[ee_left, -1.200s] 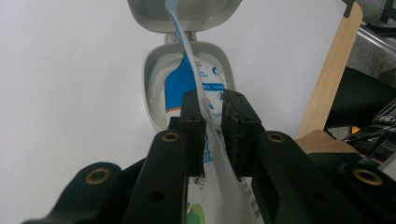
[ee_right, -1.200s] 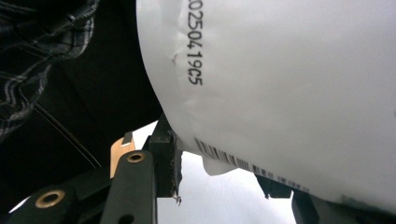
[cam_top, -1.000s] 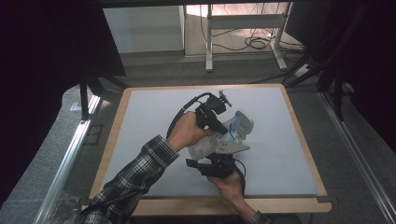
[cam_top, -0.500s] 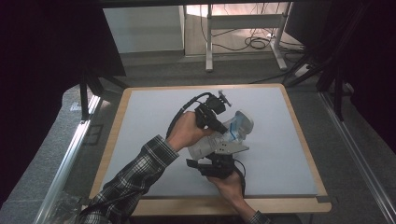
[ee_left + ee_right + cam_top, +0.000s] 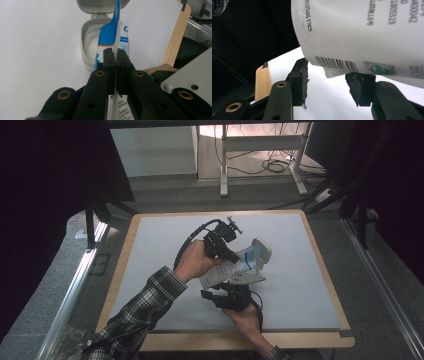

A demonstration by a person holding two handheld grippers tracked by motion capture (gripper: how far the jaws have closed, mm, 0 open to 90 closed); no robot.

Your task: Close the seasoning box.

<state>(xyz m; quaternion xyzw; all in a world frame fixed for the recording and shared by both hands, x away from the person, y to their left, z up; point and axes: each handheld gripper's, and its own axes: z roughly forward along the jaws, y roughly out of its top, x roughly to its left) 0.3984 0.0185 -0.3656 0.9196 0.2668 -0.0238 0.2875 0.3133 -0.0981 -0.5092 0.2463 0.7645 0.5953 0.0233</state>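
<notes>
1. The table (image 5: 150, 270), a pale grey top with a light wooden rim, carries everything; the places below are given from the grey container.
2. The person's left forearm in a plaid sleeve (image 5: 142, 307) comes in from the near left corner and ends short of the container, on its left.
3. The white and blue pouch (image 5: 227, 269) is held above the table, its blue end over the container and its white printed end reaching back toward the person. In the left gripper view the pouch (image 5: 110, 37) stands edge-on in front of the container's bowl.
4. The grey container (image 5: 91, 47) sits near the table's middle, its hinged lid (image 5: 100, 5) swung back and open.
5. The left gripper (image 5: 116, 63), just left of the container, has its jaws pressed together on the pouch's thin edge.
6. The right gripper (image 5: 328, 82), on the container's near side, has its jaws spread wide beneath the pouch's barcode end (image 5: 337, 63), gripping nothing.
</notes>
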